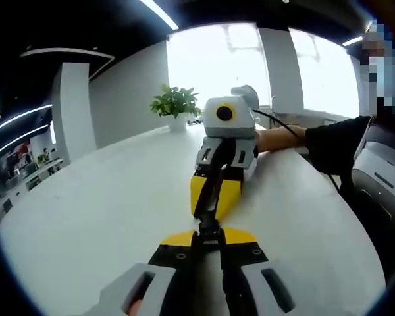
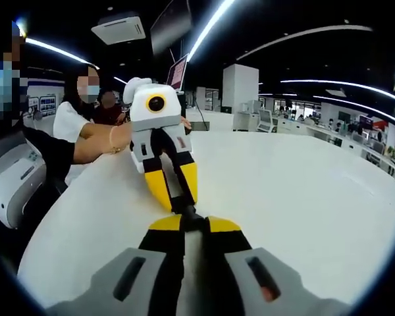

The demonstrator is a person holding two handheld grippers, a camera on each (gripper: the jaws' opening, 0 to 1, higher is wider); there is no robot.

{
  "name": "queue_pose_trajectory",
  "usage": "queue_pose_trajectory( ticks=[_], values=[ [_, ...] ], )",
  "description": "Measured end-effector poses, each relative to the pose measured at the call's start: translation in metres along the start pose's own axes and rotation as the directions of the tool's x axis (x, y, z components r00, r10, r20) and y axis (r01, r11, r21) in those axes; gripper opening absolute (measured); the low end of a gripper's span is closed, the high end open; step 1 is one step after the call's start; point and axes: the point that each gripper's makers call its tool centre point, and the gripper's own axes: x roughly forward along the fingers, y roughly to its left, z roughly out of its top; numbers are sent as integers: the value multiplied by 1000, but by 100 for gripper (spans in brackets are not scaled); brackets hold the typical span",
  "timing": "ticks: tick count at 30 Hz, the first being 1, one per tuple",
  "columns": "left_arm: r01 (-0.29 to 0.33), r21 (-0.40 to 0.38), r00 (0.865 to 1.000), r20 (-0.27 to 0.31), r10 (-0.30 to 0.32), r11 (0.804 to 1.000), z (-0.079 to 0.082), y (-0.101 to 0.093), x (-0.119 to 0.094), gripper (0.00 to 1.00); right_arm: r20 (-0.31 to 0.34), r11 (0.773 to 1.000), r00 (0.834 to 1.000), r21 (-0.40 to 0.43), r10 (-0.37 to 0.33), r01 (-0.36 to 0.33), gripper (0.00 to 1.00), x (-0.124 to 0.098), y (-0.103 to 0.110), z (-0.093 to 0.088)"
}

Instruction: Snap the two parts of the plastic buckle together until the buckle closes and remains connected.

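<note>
Left gripper view: left claw [image 1: 209, 238] pressed together on the near end of a black buckle [image 1: 209, 220], held above the white bench [image 1: 85, 217]. The right claw [image 1: 214, 197] faces it from the far side, pinching the buckle's other end. One potted plant [image 1: 176, 105] stands far left on the bench.

Right gripper view: right claw [image 2: 185, 224] and left claw [image 2: 173, 187] meet tip to tip over the buckle [image 2: 186, 212]; whether the halves are latched cannot be told. One monitor [image 2: 178, 71] stands behind. One person's forearm [image 2: 102, 143] reaches in from the left.
</note>
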Motion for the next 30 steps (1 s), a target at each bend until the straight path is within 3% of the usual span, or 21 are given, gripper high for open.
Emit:
queue_pose_trajectory(
  ticks=[3, 7, 16, 30],
  values=[
    [2, -8, 1000, -9, -2, 1000, 0, -1, 0, 13, 2, 1000, 1000, -2, 7, -7, 12, 0, 1, 0],
    [-11, -40, 1000, -26, 10, 999, -3, 5, -5, 21, 0, 1000, 1000, -10, 27, -27, 12, 1, 6, 0],
    [11, -35, 998, -56, -13, 999, -5, -3, -8, 15, -7, 999, 999, 0, 47, -47, 14, -1, 6, -1],
    [61, -61, 998, -14, -62, 996, -5, -5, -6, 12, 2, 988, 988, -25, 152, -152, 13, -2, 10, 0]
  ],
)
